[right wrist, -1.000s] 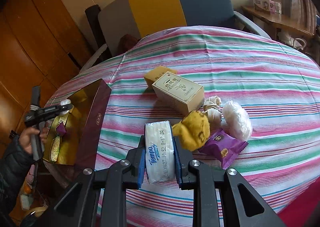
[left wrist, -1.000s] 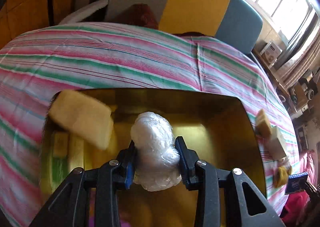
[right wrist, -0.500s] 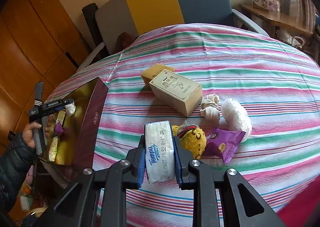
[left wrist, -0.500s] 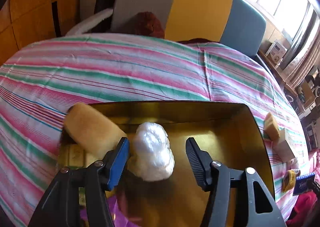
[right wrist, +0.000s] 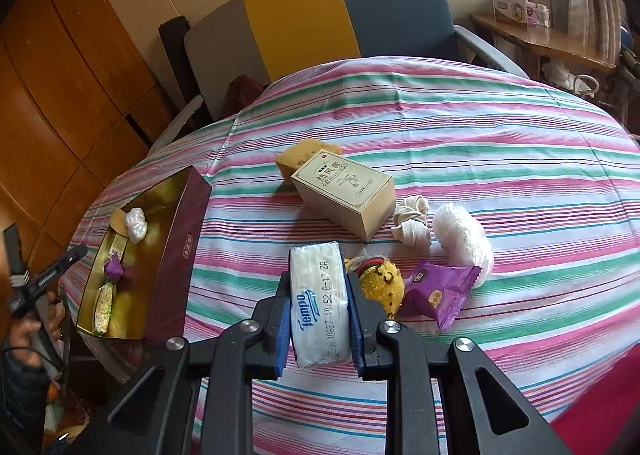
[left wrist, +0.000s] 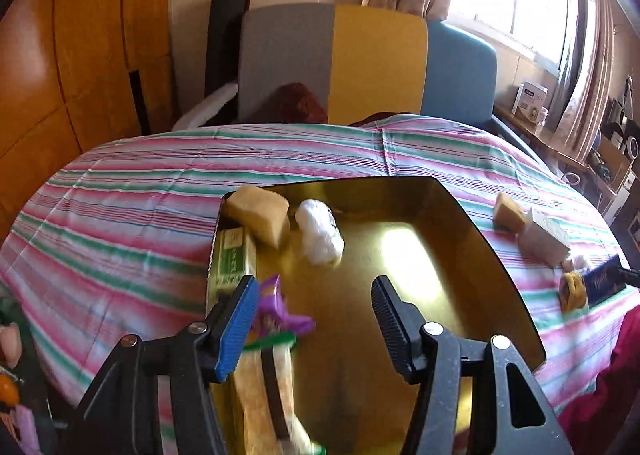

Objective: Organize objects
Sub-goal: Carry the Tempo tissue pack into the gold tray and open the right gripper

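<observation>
A gold-lined maroon box (left wrist: 496, 255) (right wrist: 176, 255) sits at the table's left edge. Inside lie a white plastic-wrapped bundle (left wrist: 320, 235) (right wrist: 136, 223), a tan sponge (left wrist: 260, 213), a green-labelled packet (left wrist: 231, 255) and a purple candy (left wrist: 276, 305) (right wrist: 113, 269). My left gripper (left wrist: 310, 319) stands open above the box's near end, holding nothing, well back from the bundle. My right gripper (right wrist: 319, 319) is shut on a white Tempo tissue pack (right wrist: 318, 295), just above the striped cloth.
On the cloth lie a beige carton (right wrist: 344, 193), a tan sponge (right wrist: 300, 155), a knotted cream cloth (right wrist: 412, 223), a white wrapped bundle (right wrist: 464, 241), a purple snack packet (right wrist: 438, 291) and a yellow knitted item (right wrist: 378, 279). A grey, yellow and blue chair (right wrist: 320, 15) stands behind the table.
My left gripper opened and let go of the white bundle, which now lies in the box by the sponge. The gripper then drew back and up. The right gripper kept still.
</observation>
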Demonstrator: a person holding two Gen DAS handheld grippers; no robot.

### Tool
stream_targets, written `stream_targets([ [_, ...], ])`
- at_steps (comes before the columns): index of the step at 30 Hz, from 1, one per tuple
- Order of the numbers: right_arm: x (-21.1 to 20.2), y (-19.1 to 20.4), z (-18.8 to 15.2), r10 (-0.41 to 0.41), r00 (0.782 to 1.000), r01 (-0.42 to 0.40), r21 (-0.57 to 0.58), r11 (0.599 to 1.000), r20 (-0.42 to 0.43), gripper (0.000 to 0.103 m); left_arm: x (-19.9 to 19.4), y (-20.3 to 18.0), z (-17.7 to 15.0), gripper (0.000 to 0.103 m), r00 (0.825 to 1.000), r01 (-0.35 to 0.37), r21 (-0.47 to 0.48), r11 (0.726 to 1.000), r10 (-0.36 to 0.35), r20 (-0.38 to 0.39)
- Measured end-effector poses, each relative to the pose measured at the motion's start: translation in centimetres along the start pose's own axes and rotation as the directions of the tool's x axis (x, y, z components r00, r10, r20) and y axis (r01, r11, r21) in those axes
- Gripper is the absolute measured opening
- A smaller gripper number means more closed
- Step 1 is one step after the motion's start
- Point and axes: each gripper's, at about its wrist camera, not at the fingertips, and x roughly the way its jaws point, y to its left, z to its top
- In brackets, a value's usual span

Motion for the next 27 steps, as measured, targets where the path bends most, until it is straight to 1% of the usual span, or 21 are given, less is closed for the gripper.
stream_targets([
  [4,0.0,0.1,0.0,-0.03,1.0,0.03,0.001,1.0,0.004,0.024,-1.6,-0.2,-1.0,0.059,0.999,-0.015,0.011,1.0,0.015,0.029],
  [9,-0.2,-0.5,0.1,-0.061,0.998,0.061,0.041,0.997,0.013,0.024,-2.3,0.0,-1.7,0.059,1.0,-0.016,0.017,1.0,0.016,0.025],
  [11,-0.3,-0.5,0.1,-0.062,0.998,0.061,0.063,0.996,0.021,0.024,-2.4,0.2,-1.9,0.059,1.0,-0.015,0.017,1.0,0.015,0.022],
  [14,-0.4,0.2,0.3,-0.042,0.999,0.039,0.081,0.996,0.035,0.024,-2.6,0.4,-2.3,0.059,1.0,-0.013,0.014,1.0,0.013,0.02],
  [17,-0.7,1.8,0.9,0.012,0.998,-0.018,0.082,0.997,0.063,0.024,-2.4,0.7,-2.6,0.059,1.0,-0.017,0.006,1.0,0.017,0.011],
  [21,-0.1,5.6,2.0,0.143,0.987,-0.147,0.053,0.988,0.072,0.024,-2.4,0.9,-2.8,0.059,1.0,-0.018,0.003,1.0,0.018,0.006],
  [24,1.7,9.2,2.5,0.237,0.97,-0.239,0.029,0.971,0.044,0.024,-2.4,1.4,-3.0,0.059,1.0,-0.02,-0.001,1.0,0.02,0.0],
  [27,4.1,13.0,2.8,0.324,0.946,-0.324,0.018,0.946,-0.001,0.024,-2.9,2.5,-3.1,0.059,1.0,-0.023,-0.016,1.0,0.023,0.0],
])
